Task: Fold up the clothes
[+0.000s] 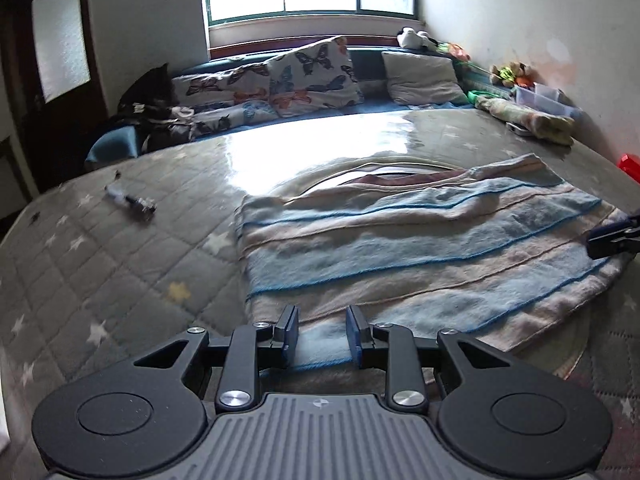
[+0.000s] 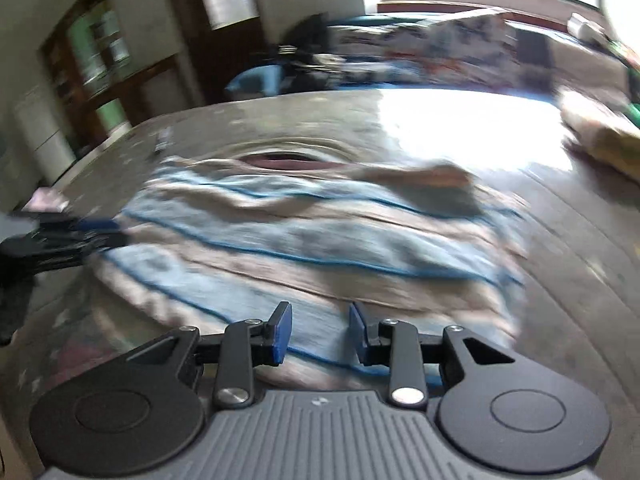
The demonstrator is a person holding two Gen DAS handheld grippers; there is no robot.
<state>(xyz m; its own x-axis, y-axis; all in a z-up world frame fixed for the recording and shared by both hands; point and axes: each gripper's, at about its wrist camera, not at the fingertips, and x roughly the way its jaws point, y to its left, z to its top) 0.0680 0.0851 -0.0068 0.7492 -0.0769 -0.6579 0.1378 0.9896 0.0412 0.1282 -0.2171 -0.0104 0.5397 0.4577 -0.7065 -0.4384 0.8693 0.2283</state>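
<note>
Both jaws part-open and holding nothing, left gripper (image 1: 322,334) and right gripper (image 2: 320,334) poised over the near hem of the striped garment (image 1: 400,248), spread on the quilted bed (image 1: 120,260), presumably ready to pinch for folding.

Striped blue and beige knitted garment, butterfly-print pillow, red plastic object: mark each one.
Striped blue and beige knitted garment (image 1: 420,248): left wrist view, middle of its spread body.
Butterfly-print pillow (image 1: 314,74): left wrist view, centre of its front face.
Red plastic object (image 1: 630,164): left wrist view, its visible corner.

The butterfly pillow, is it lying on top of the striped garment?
No, the butterfly pillow leans by the window, beyond the striped garment.
</note>
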